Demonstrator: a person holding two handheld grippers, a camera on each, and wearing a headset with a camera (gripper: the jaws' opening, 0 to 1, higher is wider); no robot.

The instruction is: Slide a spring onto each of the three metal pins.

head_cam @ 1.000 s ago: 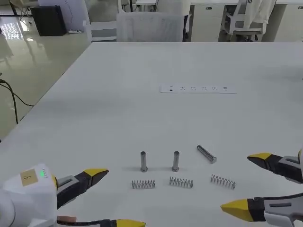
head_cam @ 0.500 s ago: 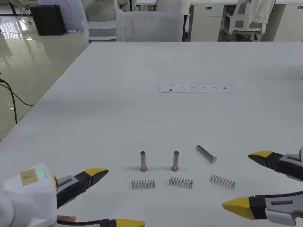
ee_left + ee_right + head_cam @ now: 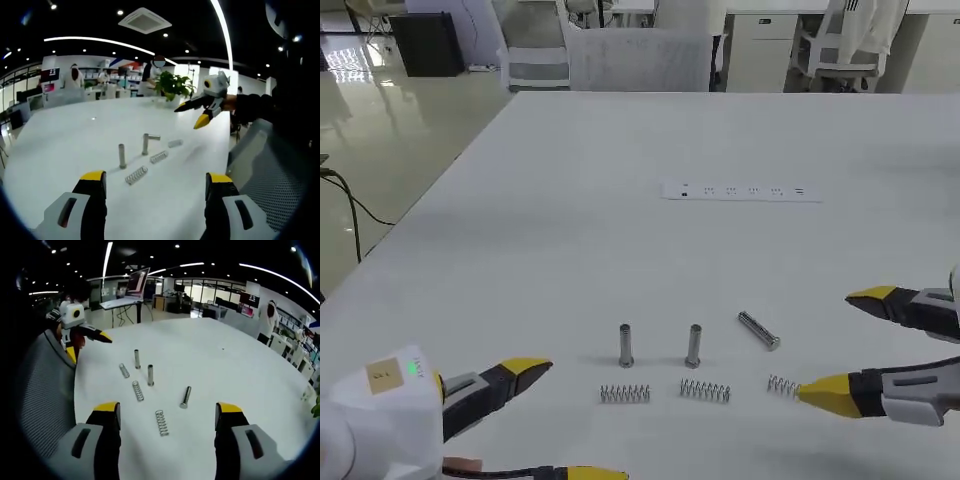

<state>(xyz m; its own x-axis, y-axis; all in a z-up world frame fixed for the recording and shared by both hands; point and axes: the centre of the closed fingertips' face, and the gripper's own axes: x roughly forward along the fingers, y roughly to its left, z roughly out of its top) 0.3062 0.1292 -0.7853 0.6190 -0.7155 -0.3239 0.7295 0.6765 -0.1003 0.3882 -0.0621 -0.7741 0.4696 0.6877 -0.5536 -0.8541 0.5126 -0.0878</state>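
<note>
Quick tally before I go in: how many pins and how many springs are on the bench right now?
Metal pins: 3 (two upright, one lying on its side)
Springs: 3 (all lying loose, none on a pin)
Total: 6

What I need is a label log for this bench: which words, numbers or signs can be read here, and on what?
Nothing reads clearly.
Flat white strip on the white table: a row of small dark marks, too small to read.
Yellow sticker on the left gripper's white body: faint marks, too blurred to read.
</note>
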